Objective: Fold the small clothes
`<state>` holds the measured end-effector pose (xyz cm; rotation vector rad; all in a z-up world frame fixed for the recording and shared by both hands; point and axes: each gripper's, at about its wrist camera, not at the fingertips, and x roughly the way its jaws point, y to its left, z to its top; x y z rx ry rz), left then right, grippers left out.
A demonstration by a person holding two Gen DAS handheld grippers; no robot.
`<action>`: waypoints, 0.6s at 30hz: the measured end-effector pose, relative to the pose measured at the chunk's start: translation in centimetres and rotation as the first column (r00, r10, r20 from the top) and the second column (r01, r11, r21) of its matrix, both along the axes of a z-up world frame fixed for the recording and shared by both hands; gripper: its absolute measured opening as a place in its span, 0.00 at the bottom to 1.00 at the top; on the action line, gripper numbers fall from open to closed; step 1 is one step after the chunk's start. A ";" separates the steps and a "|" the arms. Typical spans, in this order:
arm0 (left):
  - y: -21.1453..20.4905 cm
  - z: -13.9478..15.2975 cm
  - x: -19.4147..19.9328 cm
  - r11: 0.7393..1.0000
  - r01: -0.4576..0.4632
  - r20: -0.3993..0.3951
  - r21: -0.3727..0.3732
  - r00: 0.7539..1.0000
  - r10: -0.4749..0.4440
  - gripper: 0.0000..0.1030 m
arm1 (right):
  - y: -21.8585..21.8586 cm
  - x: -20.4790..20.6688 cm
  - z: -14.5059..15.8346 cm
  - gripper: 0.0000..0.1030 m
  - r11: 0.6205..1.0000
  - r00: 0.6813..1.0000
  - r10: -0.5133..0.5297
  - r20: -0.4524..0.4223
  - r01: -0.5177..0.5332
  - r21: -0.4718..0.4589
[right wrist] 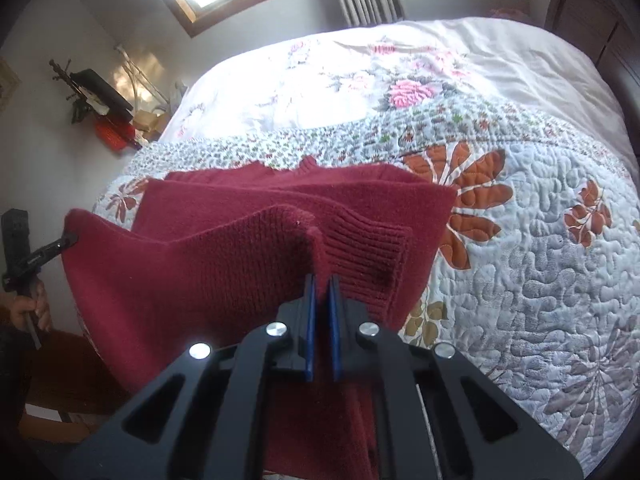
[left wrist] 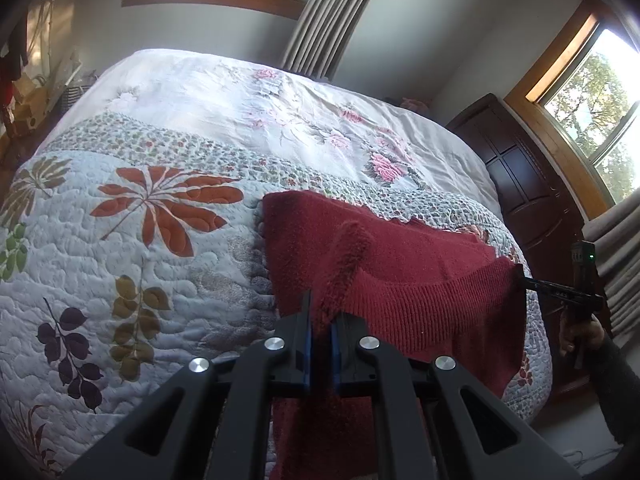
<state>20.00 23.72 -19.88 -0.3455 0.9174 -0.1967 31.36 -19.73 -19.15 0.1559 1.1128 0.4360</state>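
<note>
In the left wrist view, a quilt (left wrist: pixel 132 248) printed with rust, olive and purple leaves covers the near end of a bed (left wrist: pixel 452 152), with a pale cover of pink flowers (left wrist: pixel 304 116) beyond it toward twelve o'clock. At about nine o'clock from the bed, clutter stands against the wall, too dim to name. A dark red knitted sweater (left wrist: pixel 404 276) lies on the quilt at the near right part of the bed, its lower edge lifted off the quilt and stretched between the two tools. The left hand-held gripper (left wrist: pixel 320 320) sits at six o'clock in this view, its blue-padded jaws pressed onto a raised fold of the sweater's hem. At about three o'clock the right hand-held gripper (left wrist: pixel 520 276) pinches the sweater's other corner, gripped by a hand (left wrist: pixel 576 336) in a dark sleeve. A dark wooden cabinet (left wrist: pixel 520 184) stands past the bed at two o'clock, below a wood-framed window (left wrist: pixel 588 92), and grey curtains (left wrist: pixel 324 16) hang at twelve o'clock. In the right wrist view, the left tool shows at nine o'clock holding the far corner, the ribbed hem runs taut across to the right tool's closed blue pads (right wrist: pixel 308 320) at six o'clock, and the rest of the sweater lies in layers on the quilt toward twelve o'clock.
</note>
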 end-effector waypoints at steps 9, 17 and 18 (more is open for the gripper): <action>-0.3 4.8 4.2 0.999 0.044 0.113 -0.030 0.993 -0.040 0.07 | -3.3 2.7 7.5 0.05 0.991 0.988 -0.108 0.113 0.099 0.085; -0.4 2.2 14.8 0.997 0.069 0.006 -0.025 0.998 -0.069 0.07 | -2.5 10.3 3.8 0.05 0.985 0.988 -0.156 0.019 0.155 0.073; -0.4 1.4 15.8 0.998 0.066 -0.017 -0.024 0.998 -0.066 0.07 | -2.5 10.9 3.4 0.05 0.984 0.986 -0.164 0.012 0.163 0.069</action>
